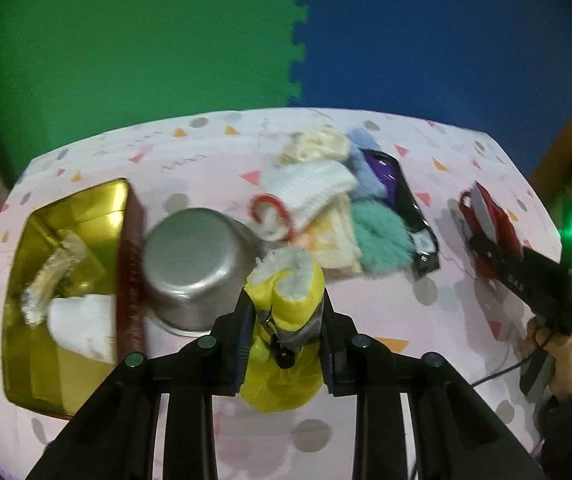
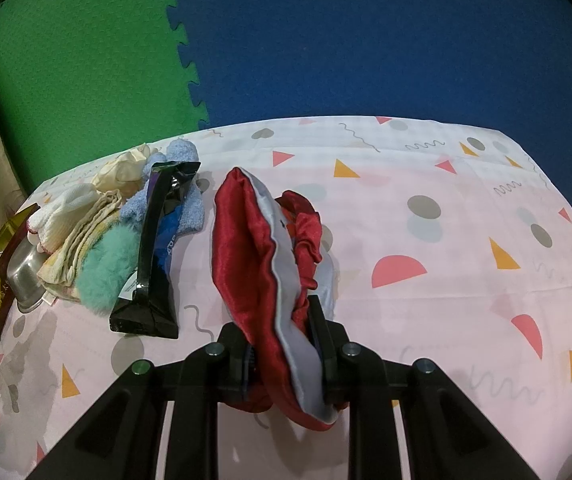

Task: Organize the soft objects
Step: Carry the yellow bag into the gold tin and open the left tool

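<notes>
My left gripper (image 1: 284, 312) is shut on a yellow fleece-lined plush piece (image 1: 286, 304), held above the table beside a steel bowl (image 1: 194, 268). A gold box (image 1: 66, 280) at the left holds a white cloth and a pale wrapped item. A heap of soft things (image 1: 326, 208) lies behind: white knit, cream cloth, teal fluff, light blue fleece. My right gripper (image 2: 284, 320) is shut on a red satin cloth with a grey lining (image 2: 262, 248), lifted over the table; in the left wrist view it (image 1: 486, 236) hangs at the right, a hand holding it.
A black and purple foil packet (image 2: 154, 248) lies between the heap and the red cloth. The table carries a pink patterned cloth (image 2: 446, 220). Green and blue foam mats (image 1: 206, 40) form the backdrop. A cable (image 1: 498, 372) runs near the person's hand.
</notes>
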Demonstrator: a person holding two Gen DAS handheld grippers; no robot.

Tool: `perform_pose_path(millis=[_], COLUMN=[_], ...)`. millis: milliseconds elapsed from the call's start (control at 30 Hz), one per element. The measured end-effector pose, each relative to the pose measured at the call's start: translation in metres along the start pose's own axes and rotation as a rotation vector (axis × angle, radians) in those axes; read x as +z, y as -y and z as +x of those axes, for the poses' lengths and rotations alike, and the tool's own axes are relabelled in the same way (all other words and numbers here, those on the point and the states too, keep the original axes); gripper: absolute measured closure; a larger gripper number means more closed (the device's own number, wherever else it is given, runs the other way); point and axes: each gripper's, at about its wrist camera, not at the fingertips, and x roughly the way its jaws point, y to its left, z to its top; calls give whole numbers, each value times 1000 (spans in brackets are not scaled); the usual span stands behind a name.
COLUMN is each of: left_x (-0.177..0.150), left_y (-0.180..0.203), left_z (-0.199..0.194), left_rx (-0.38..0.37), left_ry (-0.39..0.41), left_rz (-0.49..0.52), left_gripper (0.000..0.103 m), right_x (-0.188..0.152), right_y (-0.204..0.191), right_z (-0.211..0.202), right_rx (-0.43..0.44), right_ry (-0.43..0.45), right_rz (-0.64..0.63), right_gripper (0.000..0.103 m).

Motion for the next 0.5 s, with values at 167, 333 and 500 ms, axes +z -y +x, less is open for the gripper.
perform_pose_path(millis=[167,333,500], left_x=[11,17,22], left_y=[-38,-76,-116], left_z=[-13,-20,-12], left_rx=[69,183,228], left_ry=[27,61,39], left_rz=[-52,-85,-163], left_gripper=[77,77,77], right_x=[1,0,0], right_y=[0,-1,-3], right_z=[0,0,1], right_rx=[-1,-3,-8], right_ry=[0,-4,-8], right_rz=[0,-3,-11], right_gripper=[81,81,81])
